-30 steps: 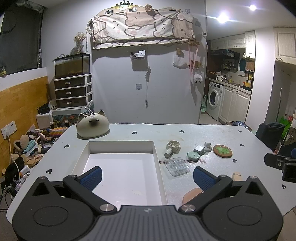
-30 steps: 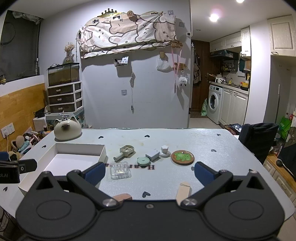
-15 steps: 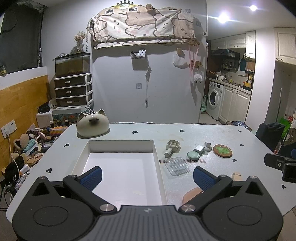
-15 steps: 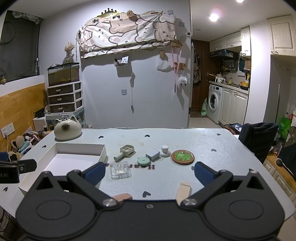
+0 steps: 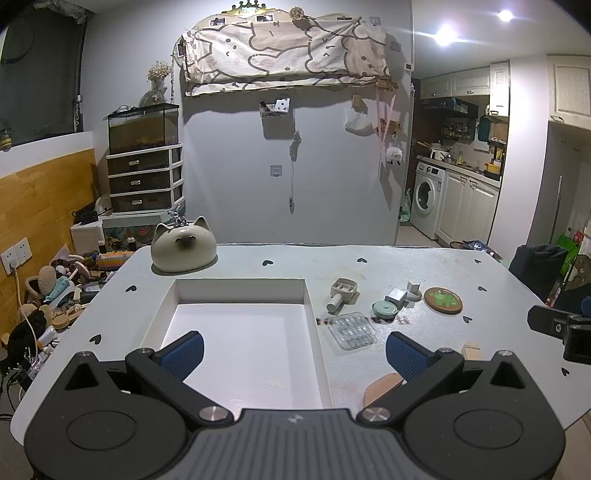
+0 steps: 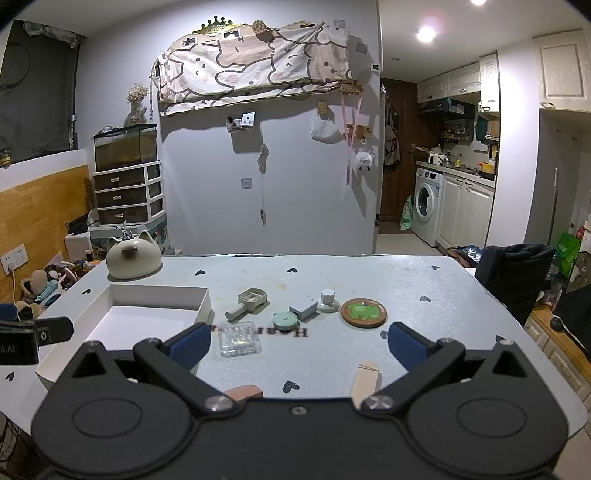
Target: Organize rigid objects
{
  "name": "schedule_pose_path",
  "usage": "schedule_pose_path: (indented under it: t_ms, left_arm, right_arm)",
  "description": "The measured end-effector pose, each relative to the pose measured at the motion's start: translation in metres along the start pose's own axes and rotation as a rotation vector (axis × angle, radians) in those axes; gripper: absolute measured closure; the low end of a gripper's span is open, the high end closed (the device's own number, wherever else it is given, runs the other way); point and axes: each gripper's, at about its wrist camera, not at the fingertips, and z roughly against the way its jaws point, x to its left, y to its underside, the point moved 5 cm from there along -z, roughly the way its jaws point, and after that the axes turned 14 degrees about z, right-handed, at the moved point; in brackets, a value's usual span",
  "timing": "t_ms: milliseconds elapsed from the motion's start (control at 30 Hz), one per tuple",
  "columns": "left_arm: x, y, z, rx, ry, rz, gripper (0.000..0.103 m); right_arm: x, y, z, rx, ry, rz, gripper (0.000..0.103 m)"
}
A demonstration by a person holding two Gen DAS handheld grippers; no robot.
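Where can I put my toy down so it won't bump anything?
Inside the white box: nothing shows in it. The table's far side, behind the little things, is bare too. It is crowded right of the box, around the clear dish, green disc and frog coaster.

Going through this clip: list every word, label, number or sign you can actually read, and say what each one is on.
"Hoaar...", dark print seen upside down on the table just past the clear tray; only partly legible.
"...OLAI", white letters on the left gripper's body, cut off by the frame edge.
Crown plaque above the hanging cloth: lettering too small to read.
Round green coaster: a picture only, no readable words.
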Motion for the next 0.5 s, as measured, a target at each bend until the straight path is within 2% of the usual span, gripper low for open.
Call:
schedule_pose_path:
  t_ms: [500]
  left_arm:
    - [0.0001,-0.0001,0.0,0.001,0.0,0.002,0.0]
  right_arm:
    - [-0.0009,0.0005,0.0007,0.0,0.0,0.0,0.0]
